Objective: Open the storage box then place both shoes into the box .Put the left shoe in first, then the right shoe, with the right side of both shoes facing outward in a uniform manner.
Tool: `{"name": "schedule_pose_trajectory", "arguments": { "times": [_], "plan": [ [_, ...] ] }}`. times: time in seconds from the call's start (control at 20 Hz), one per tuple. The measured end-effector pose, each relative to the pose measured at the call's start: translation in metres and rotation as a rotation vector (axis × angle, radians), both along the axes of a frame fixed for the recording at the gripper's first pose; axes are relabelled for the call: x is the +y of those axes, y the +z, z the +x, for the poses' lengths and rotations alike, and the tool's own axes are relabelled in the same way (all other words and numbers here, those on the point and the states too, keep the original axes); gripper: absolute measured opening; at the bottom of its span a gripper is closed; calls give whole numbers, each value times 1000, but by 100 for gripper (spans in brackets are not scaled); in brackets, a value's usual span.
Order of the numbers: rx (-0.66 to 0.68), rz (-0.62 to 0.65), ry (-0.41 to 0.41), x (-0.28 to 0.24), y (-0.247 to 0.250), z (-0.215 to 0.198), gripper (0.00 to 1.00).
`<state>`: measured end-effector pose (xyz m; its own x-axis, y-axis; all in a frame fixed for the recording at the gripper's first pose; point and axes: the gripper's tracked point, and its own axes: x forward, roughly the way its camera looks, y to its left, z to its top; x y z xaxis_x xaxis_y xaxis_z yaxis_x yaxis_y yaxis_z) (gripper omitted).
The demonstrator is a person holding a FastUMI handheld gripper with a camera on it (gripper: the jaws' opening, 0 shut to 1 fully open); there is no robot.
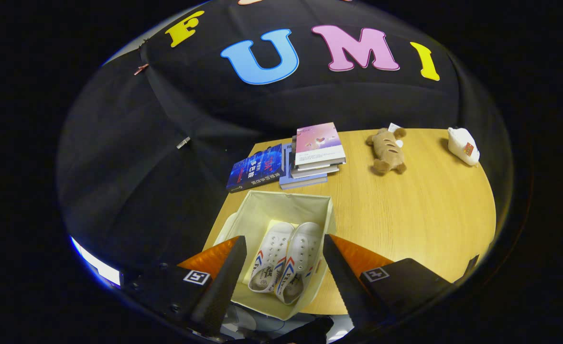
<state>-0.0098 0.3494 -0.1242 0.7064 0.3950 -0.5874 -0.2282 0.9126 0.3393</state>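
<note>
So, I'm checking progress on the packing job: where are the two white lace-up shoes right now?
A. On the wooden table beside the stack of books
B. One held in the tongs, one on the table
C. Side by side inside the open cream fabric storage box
C: both white lace-up shoes lie side by side inside the open cream fabric storage box, between the spread fingers of the open, empty tongs.

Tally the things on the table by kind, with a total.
Storage box: 1, open, between the spread fingers of the gripper
Shoes: 2, side by side in the box
Books: about 5, four stacked, one alongside
Soft toys: 2, one brown, one white
Total: about 10
</note>
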Motion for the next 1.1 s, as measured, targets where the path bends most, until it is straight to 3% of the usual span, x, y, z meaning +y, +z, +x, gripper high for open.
{"name": "schedule_pose_trajectory", "arguments": {
  "times": [0.3,0.5,0.75,0.95,1.1],
  "plan": [
    [-195,-62,-19,-103,49,15,99],
    [-422,-153,-74,-183,91,36,99],
    [-670,-181,-174,-279,156,26,99],
    [-731,-109,-257,-313,169,13,98],
    [-747,-108,-267,-320,167,9,98]
  ]
}}
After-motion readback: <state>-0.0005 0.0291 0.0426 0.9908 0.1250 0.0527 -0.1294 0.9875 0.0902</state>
